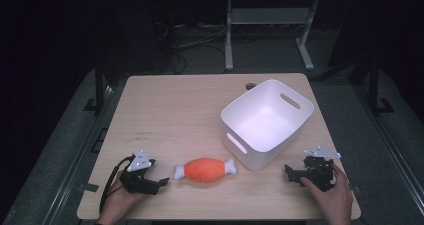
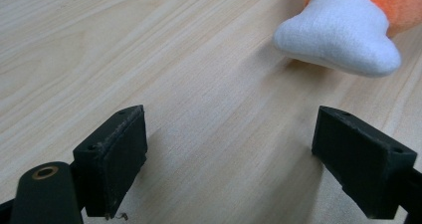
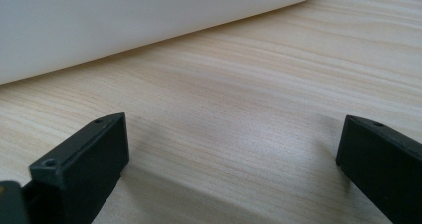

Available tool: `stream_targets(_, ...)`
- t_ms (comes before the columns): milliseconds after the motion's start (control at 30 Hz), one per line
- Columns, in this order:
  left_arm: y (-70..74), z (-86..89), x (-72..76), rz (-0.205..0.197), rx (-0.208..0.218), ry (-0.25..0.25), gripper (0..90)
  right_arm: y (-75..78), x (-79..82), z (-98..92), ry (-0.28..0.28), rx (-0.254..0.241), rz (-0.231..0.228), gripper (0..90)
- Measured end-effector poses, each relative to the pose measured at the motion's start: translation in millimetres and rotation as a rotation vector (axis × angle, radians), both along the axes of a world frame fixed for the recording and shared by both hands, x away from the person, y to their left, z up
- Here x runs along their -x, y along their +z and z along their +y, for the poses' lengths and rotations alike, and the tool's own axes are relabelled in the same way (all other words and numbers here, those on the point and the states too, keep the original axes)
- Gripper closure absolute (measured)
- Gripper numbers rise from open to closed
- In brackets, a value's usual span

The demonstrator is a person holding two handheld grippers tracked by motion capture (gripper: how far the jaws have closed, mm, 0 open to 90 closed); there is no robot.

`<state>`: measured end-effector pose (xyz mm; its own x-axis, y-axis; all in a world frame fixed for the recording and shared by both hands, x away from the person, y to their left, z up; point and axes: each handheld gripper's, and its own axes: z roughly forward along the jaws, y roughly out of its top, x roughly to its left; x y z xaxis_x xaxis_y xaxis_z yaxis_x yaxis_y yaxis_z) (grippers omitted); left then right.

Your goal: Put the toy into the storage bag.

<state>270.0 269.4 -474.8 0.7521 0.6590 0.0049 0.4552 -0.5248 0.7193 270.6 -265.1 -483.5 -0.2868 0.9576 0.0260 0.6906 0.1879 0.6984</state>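
We saw plush toy [image 1: 205, 170] lying on surface [image 1: 175, 115] near front edge, between our two grippers. Left gripper [image 1: 161, 183] sat just left of toy, apart from it. Bin [image 1: 295, 127] stood behind and right of toy. Right gripper [image 1: 290, 172] rested just before bin's right corner.

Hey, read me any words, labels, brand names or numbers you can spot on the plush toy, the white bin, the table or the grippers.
None can be read. The orange and white plush toy, the white bin and both hand-held grippers carry no visible text. A faint dark mark on the table might be writing, but it is too small to read.
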Motion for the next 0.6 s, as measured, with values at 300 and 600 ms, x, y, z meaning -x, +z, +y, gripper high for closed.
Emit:
stream_targets(300, 5.4, 3.8, 3.2, -0.004, -0.015, 0.006, 21.7, 0.0, 0.0, 0.0, 0.000, 0.000, 0.000, 0.0)
stream_targets(600, 26.0, 12.0, 7.8, 0.010, 0.046, -0.021, 44.8, 0.0, 0.0, 0.0, 0.000, 0.000, 0.000, 0.0)
